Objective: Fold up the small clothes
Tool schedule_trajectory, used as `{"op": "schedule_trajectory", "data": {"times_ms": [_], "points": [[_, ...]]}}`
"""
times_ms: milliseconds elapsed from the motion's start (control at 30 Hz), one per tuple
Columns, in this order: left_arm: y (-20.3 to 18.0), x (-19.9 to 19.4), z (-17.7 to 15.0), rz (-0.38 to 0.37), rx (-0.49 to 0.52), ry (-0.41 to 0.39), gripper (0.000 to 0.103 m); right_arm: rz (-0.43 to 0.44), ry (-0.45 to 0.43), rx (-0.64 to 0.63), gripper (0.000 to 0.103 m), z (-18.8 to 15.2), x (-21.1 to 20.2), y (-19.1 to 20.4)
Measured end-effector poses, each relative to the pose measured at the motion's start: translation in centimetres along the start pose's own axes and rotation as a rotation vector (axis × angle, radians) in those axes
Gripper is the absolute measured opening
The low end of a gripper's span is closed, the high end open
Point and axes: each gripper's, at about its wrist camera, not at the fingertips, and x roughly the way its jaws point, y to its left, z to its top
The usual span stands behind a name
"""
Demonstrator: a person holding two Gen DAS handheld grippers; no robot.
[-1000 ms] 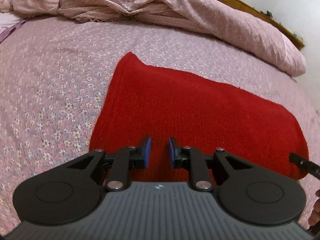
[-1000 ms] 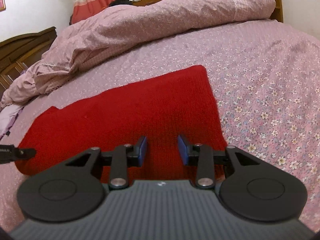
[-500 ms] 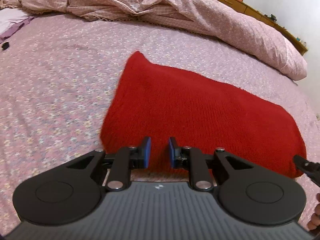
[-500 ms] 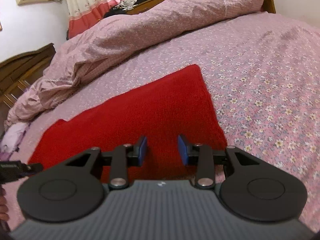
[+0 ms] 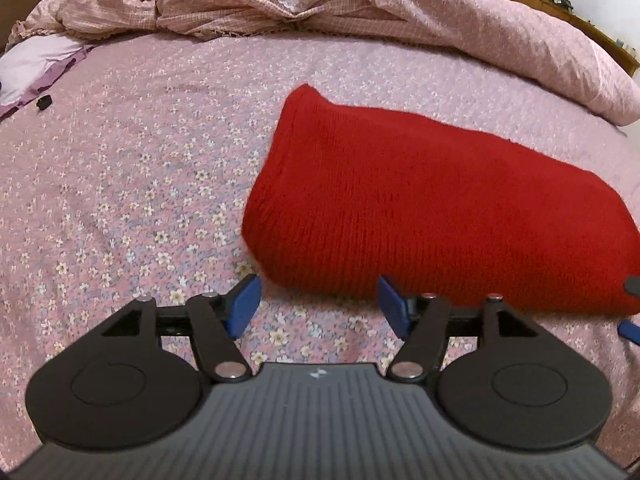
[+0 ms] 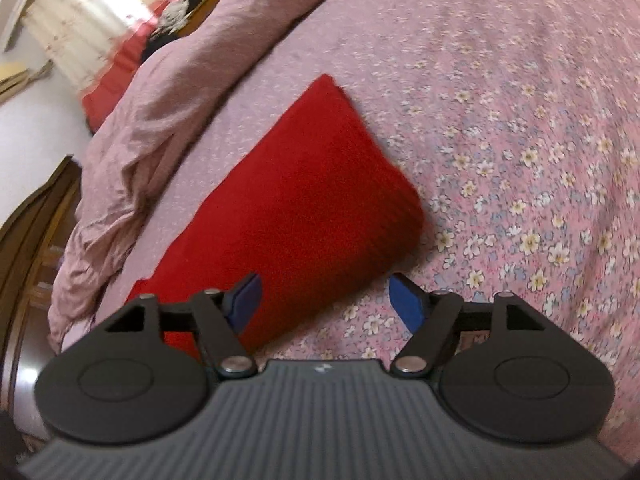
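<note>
A red knitted garment (image 5: 432, 216) lies folded flat into a long strip on the flowered pink bedspread (image 5: 132, 184). My left gripper (image 5: 318, 304) hovers just in front of the strip's near left corner, its jaws opening, nothing between the blue pads (image 5: 244, 306). In the right wrist view the same red garment (image 6: 296, 200) runs slanted from upper middle to lower left. My right gripper (image 6: 326, 300) is over its near right end, jaws opening; the cloth's edge shows between the pads, which do not press it. The right gripper's fingertips (image 5: 630, 308) peek in at the left view's right edge.
A rumpled pink quilt (image 5: 340, 4) is heaped along the far side of the bed. A pale purple cloth (image 5: 32, 68) and a small black object (image 5: 43, 102) lie far left. Wooden furniture (image 6: 24, 248) and curtains (image 6: 100, 24) stand beyond the bed.
Both grippers' jaws have spread wide. The left gripper drew back and left, so the garment's corner now lies beyond its pads. The right view has rolled, tilting the garment in frame.
</note>
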Motion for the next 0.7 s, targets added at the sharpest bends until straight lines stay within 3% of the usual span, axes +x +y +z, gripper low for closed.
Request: {"op": "schedule_trajectory", "data": {"times_ms": [300, 700], "points": [[0.8, 1.0, -0.3, 0.005, -0.038, 0.042, 0.071, -0.006, -0.094, 0.118, 0.072, 0.2, 1.1, -1.3], [1.3, 1.8, -0.4, 0.008, -0.050, 0.069, 0.072, 0.032, -0.147, 0.116, 0.074, -1.0, 1.7, -1.6]]}}
